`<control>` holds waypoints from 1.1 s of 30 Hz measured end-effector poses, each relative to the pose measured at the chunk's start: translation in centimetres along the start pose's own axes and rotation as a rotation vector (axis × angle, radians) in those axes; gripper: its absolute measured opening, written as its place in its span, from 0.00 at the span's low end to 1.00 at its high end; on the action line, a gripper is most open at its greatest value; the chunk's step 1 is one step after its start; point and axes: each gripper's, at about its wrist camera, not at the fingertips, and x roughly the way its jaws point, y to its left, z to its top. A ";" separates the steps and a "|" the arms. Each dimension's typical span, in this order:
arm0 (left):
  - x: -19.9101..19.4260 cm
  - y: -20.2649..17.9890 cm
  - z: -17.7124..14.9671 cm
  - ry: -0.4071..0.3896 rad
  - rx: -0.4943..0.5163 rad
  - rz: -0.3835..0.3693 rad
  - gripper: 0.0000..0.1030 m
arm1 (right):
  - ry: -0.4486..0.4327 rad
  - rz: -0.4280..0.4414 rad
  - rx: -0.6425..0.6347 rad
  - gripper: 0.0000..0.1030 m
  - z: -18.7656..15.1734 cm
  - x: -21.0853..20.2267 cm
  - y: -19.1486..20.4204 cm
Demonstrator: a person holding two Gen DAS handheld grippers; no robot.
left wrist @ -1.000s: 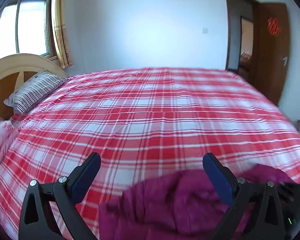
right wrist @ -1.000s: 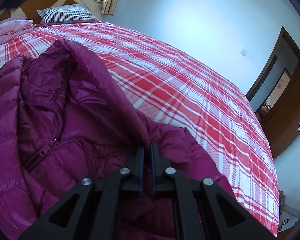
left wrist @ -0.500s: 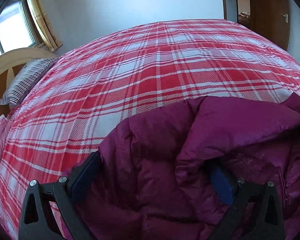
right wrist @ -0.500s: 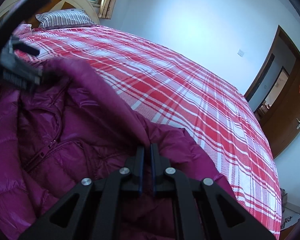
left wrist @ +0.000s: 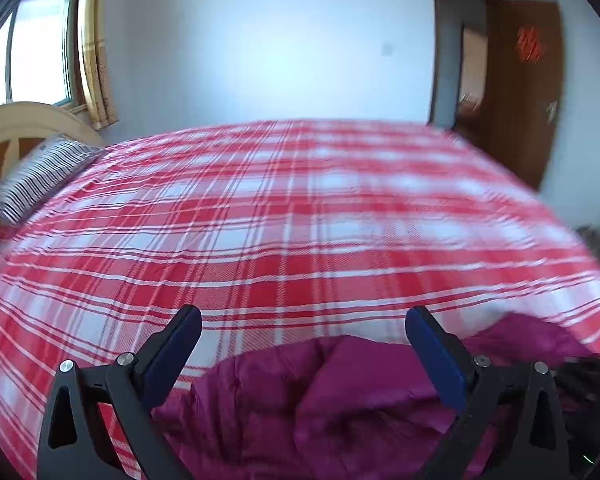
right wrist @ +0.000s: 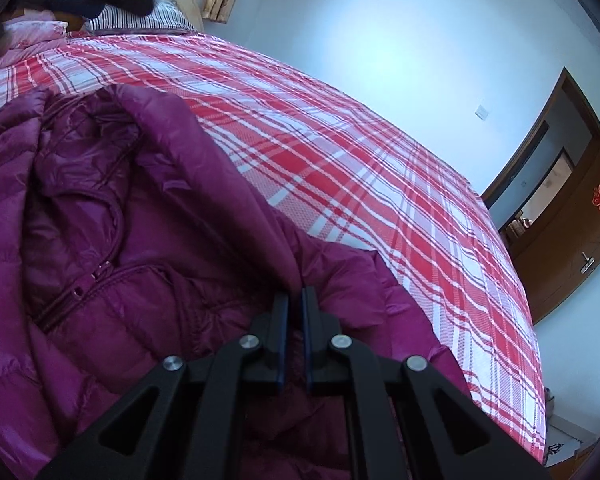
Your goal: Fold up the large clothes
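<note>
Purple and puffy, the jacket (right wrist: 148,264) lies rumpled and unzipped on the plaid bed (right wrist: 340,152), so your folding looks barely begun: your right gripper (right wrist: 295,300) has its jaws pinched on a fabric ridge, while your left gripper (left wrist: 303,322) hovers wide open, holding nothing.

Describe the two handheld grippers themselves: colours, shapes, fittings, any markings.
Both match: matte black frames with triangular cut-outs and round silver pivot bolts. The left gripper carries flat dark blue pads on its fingers; the right gripper shows thin blue pad edges. No cables, lettering, sleeves or hands are visible.
</note>
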 end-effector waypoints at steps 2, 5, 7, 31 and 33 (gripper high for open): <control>2.4 -0.8 -0.9 0.071 0.053 0.078 0.99 | -0.009 0.000 0.007 0.07 0.0 -0.1 -0.1; 3.9 -0.9 -3.7 0.129 0.100 0.100 0.99 | -0.017 0.009 0.036 0.07 -0.2 -0.2 -0.6; 4.9 -0.6 -5.6 0.164 0.106 0.091 0.99 | -0.021 0.022 0.050 0.07 -0.2 -0.2 -0.9; 5.2 0.3 -7.2 0.135 0.034 0.053 0.99 | 0.134 0.192 0.498 0.33 2.2 1.2 -3.7; 4.4 0.2 -6.9 0.118 0.038 0.074 0.99 | 0.130 0.203 0.501 0.32 0.4 1.2 -3.0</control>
